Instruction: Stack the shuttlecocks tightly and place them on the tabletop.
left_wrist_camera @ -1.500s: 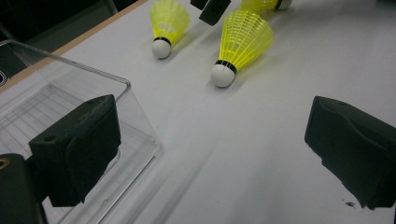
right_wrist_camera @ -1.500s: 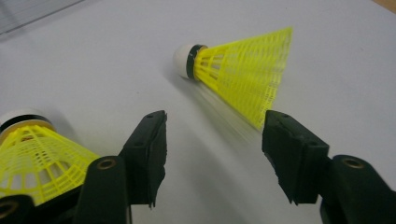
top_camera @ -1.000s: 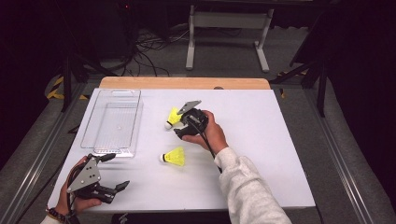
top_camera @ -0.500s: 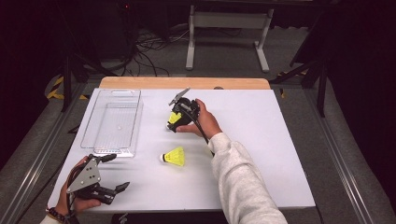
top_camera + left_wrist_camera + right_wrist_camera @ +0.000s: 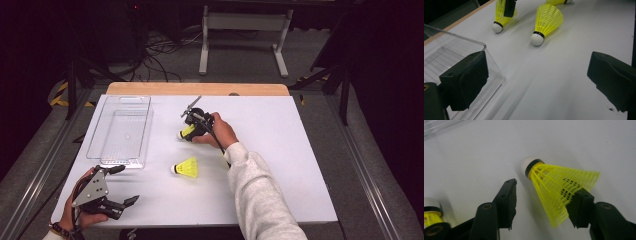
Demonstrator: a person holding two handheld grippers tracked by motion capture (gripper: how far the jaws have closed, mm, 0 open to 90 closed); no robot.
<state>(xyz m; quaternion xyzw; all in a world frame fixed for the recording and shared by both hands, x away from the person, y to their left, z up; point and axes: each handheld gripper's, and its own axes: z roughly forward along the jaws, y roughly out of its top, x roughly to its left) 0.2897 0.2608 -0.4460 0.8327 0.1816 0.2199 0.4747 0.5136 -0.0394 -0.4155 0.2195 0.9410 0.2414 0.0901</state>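
Note:
Two yellow mesh shuttlecocks with white cork heads lie on the white table (image 5: 280,165). My right gripper (image 5: 192,127) (image 5: 545,188) is open and straddles the farther shuttlecock (image 5: 185,133) (image 5: 559,190). Its skirt rests against the right jaw, and a gap stays at the left jaw. The nearer shuttlecock (image 5: 186,168) (image 5: 546,22) lies loose mid-table, its cork (image 5: 430,206) at my right gripper view's left edge. My left gripper (image 5: 127,185) (image 5: 539,70) is held open and empty at the near left corner. In its view, the farther shuttlecock (image 5: 500,17) has a black jaw over it.
A clear plastic tray (image 5: 122,130) (image 5: 454,50) stands empty at the table's far left, its near corner just in front of my left jaws. A scrap of yellow mesh (image 5: 557,1) shows at the left gripper view's top edge. A wooden strip (image 5: 197,89) borders the far edge.
My right gripper swung up and over from the shuttlecock's right side, then came down with its jaws around it. The left gripper and the nearer shuttlecock have not moved.

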